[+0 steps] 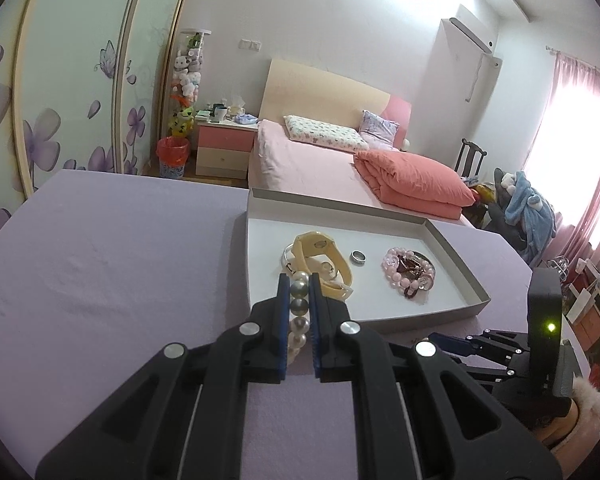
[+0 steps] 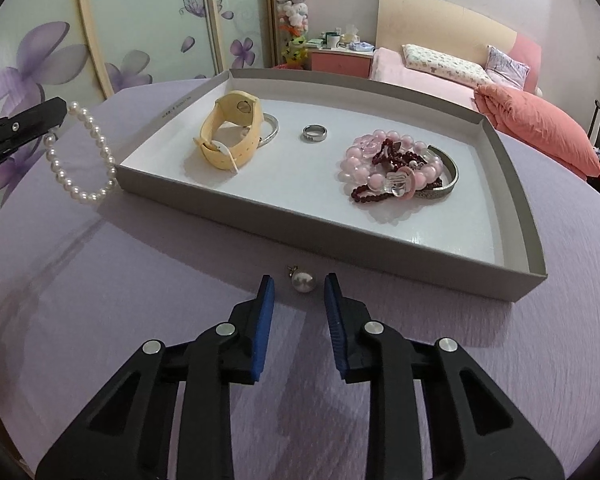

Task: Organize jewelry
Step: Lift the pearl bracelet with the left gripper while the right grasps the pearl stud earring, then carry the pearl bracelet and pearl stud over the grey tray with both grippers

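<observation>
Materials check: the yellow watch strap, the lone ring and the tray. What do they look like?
Watch strap: looks like matte silicone or soft plastic; pale yellow, no glare, bends in a smooth loop.
Ring: probably polished metal, steel or silver; grey with bright highlights.
Tray: likely cardboard; thin grey matte walls with folded corners, and a white floor that reflects light as if coated.

Left gripper [image 1: 299, 280] clamped, raised at far left; right gripper [image 2: 299, 286] angled down, jaws parted.
</observation>
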### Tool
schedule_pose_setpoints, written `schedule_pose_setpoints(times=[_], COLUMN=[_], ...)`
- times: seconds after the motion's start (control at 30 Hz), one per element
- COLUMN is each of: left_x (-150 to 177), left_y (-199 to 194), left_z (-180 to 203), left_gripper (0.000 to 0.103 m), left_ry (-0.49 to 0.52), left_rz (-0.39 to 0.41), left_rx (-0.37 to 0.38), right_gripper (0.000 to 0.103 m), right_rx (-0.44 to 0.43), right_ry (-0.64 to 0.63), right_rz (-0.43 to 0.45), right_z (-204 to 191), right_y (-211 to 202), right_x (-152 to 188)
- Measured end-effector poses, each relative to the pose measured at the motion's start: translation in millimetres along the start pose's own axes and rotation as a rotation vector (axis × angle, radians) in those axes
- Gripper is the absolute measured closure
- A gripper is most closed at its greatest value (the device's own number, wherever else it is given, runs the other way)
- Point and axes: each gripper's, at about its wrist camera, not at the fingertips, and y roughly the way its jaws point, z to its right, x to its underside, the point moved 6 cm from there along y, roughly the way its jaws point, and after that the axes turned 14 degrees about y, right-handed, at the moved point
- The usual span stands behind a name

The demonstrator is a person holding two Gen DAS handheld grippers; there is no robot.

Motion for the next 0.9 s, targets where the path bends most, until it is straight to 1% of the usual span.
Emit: schedule_pose_setpoints(times=[0.2,0.23,0.27,0.4,0.47,0.53,0.67,0.9], left_x=[0,0,0,0,1,1,3,5], left_y=[-1,-1,-1,-2,-5,-7,-14,-29], left_z=[1,1,2,2,3,3,5,14], left_gripper=[0.093,0.093,0.093,0.093,0.093,0.093,0.093,0.093], left_ry=[-0.001,0.000,0.001,0.004,0.004,0.004,0.002,0.002], left_rz=[0.000,0.000,0.000,0.002,0.006,0.009,0.019,0.040], left_rx=[-0.005,-0.005,-0.006,-0.005,-0.005,-0.003,0.006,0.021], right_gripper=[0.081,0.087,0.089,0.089,0.089,0.089,0.089,0.089], right_rx=[0.009,0.009,0.009,0.015,0.004,-0.010,-0.031,-0.041], right_ry=[0.001,0.001,0.002,0.007,0.021,0.038,0.085,0.133], right_rz=[0.000,0.000,0.001,0.001,0.009,0.031,0.105,0.228], right_z=[0,-1,-1,1,5,9,21,39], right_y=[-1,1,0,-4,-11,-20,-49,-92], right_x=[-2,-2,-2,3,6,6,3,-5])
